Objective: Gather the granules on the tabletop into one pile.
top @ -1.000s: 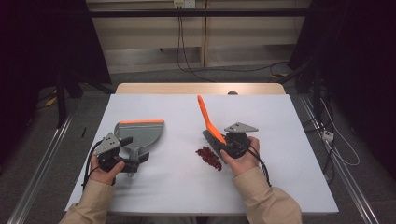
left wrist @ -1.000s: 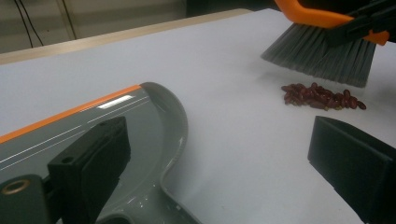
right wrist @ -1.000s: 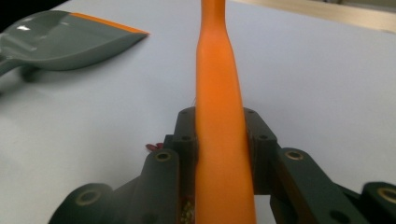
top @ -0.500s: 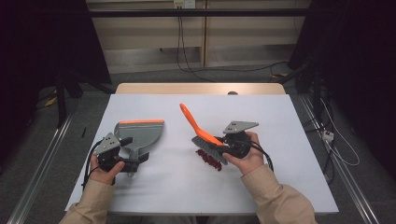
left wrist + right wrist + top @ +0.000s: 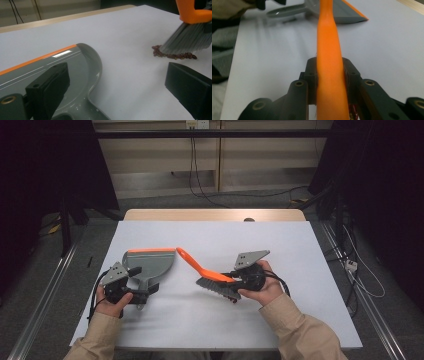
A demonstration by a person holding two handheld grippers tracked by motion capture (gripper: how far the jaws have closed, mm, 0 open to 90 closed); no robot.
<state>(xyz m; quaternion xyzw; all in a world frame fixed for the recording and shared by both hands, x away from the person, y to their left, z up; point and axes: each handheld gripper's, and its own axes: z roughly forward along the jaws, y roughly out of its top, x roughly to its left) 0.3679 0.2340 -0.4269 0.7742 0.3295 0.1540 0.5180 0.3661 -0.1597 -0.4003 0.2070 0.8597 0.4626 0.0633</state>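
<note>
Right gripper (image 5: 329,75) pinches the orange brush (image 5: 207,272) by its handle, bristles down on the small pile of red-brown beans (image 5: 175,54). Grey dustpan (image 5: 150,265) with orange lip lies flat on the table (image 5: 300,250), left of the brush and near it. Left gripper (image 5: 131,287) sits at the dustpan handle, jaws spread.
</note>
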